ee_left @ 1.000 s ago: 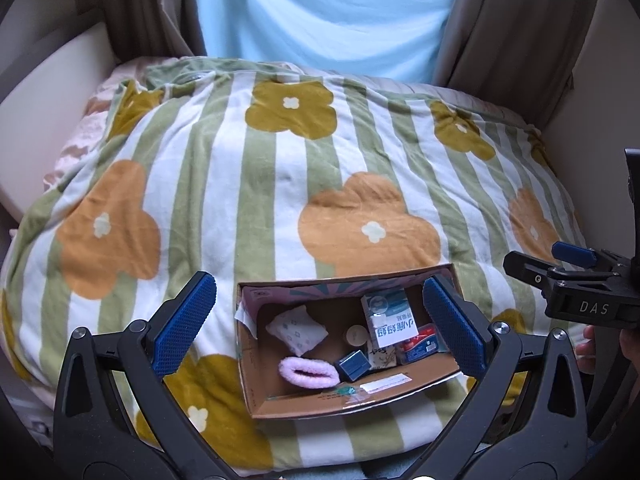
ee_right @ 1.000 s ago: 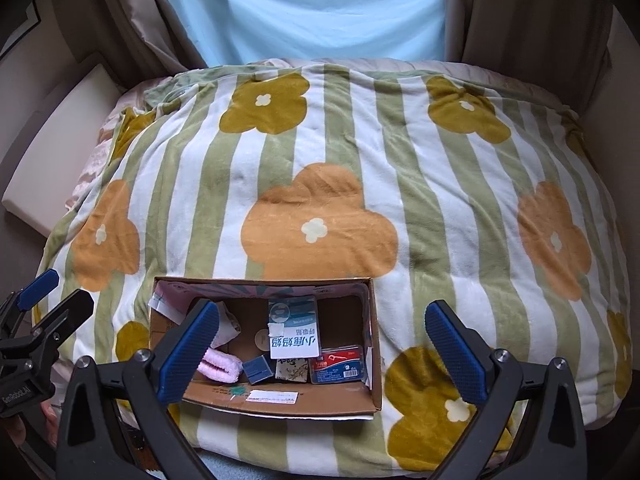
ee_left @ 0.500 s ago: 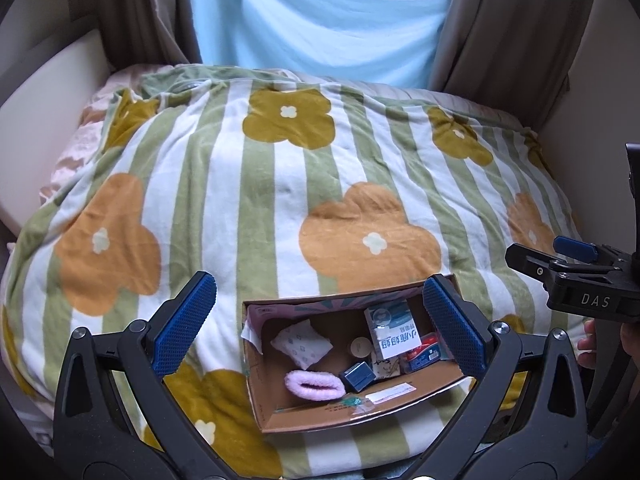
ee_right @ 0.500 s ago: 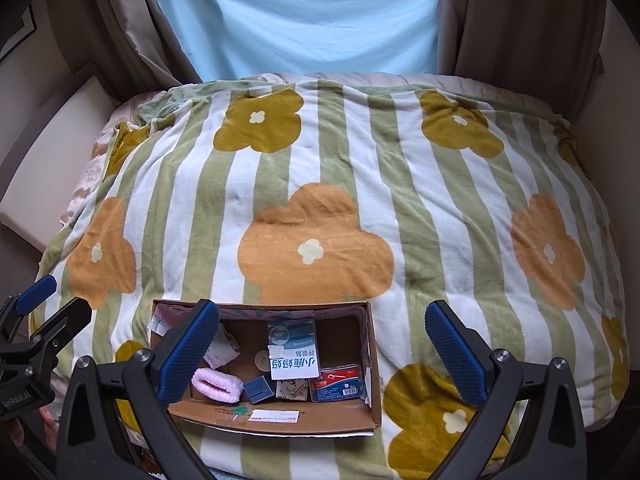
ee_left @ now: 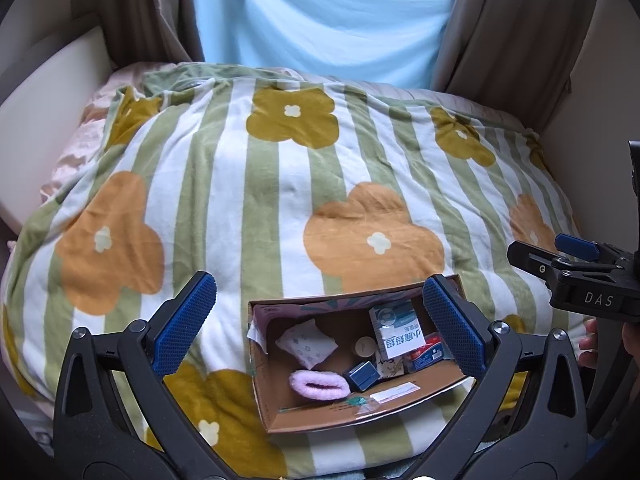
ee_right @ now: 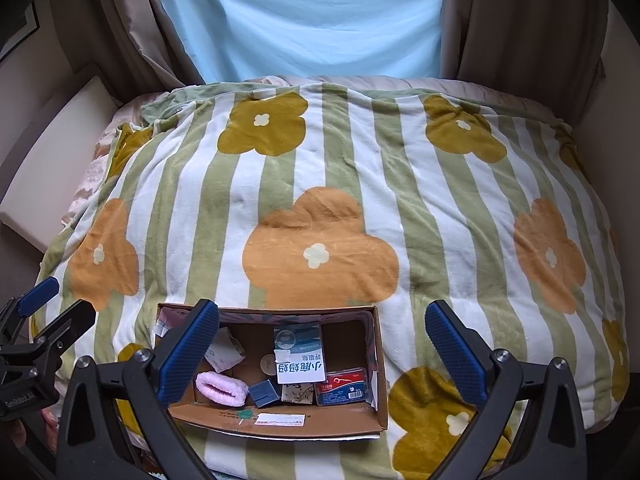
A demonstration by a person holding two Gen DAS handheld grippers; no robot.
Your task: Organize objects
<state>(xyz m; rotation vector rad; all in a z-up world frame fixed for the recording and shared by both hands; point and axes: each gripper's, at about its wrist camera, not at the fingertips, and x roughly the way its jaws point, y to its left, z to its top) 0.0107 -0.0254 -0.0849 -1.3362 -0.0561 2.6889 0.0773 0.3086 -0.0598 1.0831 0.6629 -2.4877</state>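
Note:
An open cardboard box [ee_left: 304,412] sits on the bed's near edge; it also shows in the right wrist view [ee_right: 280,420]. Inside lie a pink fluffy band [ee_left: 318,385], a white patterned pouch [ee_left: 306,342], a small dark blue box [ee_left: 362,375], a white and blue carton [ee_left: 396,330] and a red and blue packet [ee_right: 342,386]. My left gripper [ee_left: 320,330] is open and empty above the box. My right gripper [ee_right: 320,344] is open and empty above the box too. Each gripper shows at the edge of the other's view.
A striped blanket [ee_right: 320,200] with orange and yellow flowers covers the bed. Brown curtains [ee_right: 520,20] and a light blue sheet [ee_right: 300,20] hang behind. A beige padded wall [ee_left: 40,120] runs along the left, a wall along the right.
Both grippers have drawn back and tilted up a little, so the box sits lower in both views and more curtain shows. The grippers stay open. Nothing in the box has moved.

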